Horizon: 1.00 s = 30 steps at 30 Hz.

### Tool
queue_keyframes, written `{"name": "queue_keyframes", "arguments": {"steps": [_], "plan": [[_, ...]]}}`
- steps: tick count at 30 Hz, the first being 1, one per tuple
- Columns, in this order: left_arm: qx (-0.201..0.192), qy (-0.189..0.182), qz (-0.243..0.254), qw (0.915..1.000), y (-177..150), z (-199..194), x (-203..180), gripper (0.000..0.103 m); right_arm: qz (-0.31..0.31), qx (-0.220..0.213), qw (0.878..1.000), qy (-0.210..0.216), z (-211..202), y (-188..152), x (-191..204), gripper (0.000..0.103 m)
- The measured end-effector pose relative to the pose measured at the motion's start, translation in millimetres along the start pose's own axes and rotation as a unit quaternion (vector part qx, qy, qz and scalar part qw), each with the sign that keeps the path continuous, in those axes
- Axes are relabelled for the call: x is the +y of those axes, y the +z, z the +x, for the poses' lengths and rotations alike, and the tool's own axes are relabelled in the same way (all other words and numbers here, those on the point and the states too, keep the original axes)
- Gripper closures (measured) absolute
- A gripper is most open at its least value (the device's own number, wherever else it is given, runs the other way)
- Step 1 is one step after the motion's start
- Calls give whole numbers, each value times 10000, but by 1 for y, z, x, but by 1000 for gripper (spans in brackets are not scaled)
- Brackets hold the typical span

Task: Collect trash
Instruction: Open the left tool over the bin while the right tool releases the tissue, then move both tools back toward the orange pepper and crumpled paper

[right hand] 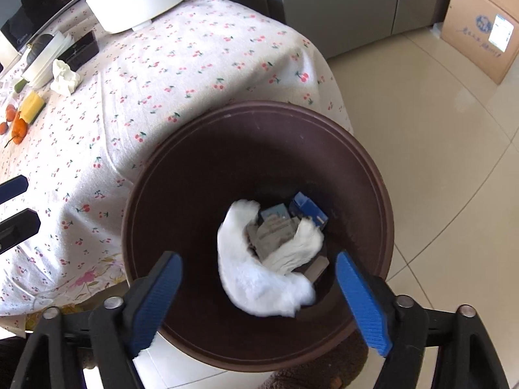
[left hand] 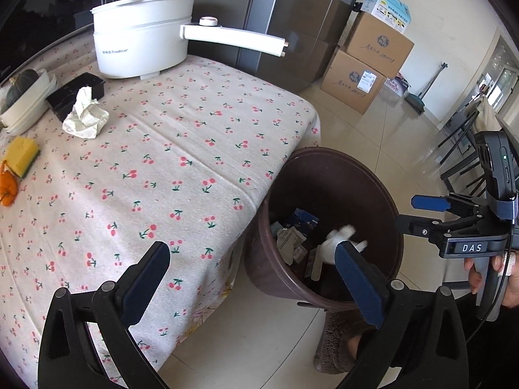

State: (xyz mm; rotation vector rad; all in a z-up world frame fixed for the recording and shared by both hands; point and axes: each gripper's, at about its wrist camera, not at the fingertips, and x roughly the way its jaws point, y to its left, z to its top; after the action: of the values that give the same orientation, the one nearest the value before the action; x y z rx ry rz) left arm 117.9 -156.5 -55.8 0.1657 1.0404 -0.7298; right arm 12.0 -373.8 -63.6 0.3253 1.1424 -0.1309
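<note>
A brown trash bin (left hand: 340, 178) stands on the floor against the table's corner. In it, white tissue (right hand: 253, 278) lies blurred over paper scraps and a blue carton (right hand: 306, 210). My right gripper (right hand: 256, 259) hangs open right above the bin with nothing pressed between its pads; in the left wrist view the right gripper (left hand: 408, 214) sits at the bin's right rim. My left gripper (left hand: 253, 278) is open and empty over the table edge beside the bin. A crumpled white tissue (left hand: 86, 115) lies on the cherry-print tablecloth (left hand: 194, 149).
Around the tissue on the table are a black tray (left hand: 76, 92), a yellow sponge (left hand: 22, 155), orange peel (left hand: 6, 188) and a white pot (left hand: 142, 39) with a long handle. Cardboard boxes (left hand: 363, 74) and a fridge (left hand: 292, 16) stand behind. A brown mat (left hand: 340, 340) lies beside the bin.
</note>
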Motion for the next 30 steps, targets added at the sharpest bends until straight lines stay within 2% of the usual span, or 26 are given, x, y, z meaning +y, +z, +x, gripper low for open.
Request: {"name": "queue_keyframes", "arguments": {"steps": [7, 17, 30], "plan": [[-35, 388, -130, 9992, -7, -22, 28, 0, -4, -64, 9998, 191, -3, 15, 26, 19], [-17, 827, -644, 9945, -24, -49, 84, 0, -211, -235, 9983, 484, -10, 43, 74, 16], [-210, 1482, -1463, 9778, -38, -87, 169, 0, -674, -249, 9936, 866, 1, 77, 161, 13]]}}
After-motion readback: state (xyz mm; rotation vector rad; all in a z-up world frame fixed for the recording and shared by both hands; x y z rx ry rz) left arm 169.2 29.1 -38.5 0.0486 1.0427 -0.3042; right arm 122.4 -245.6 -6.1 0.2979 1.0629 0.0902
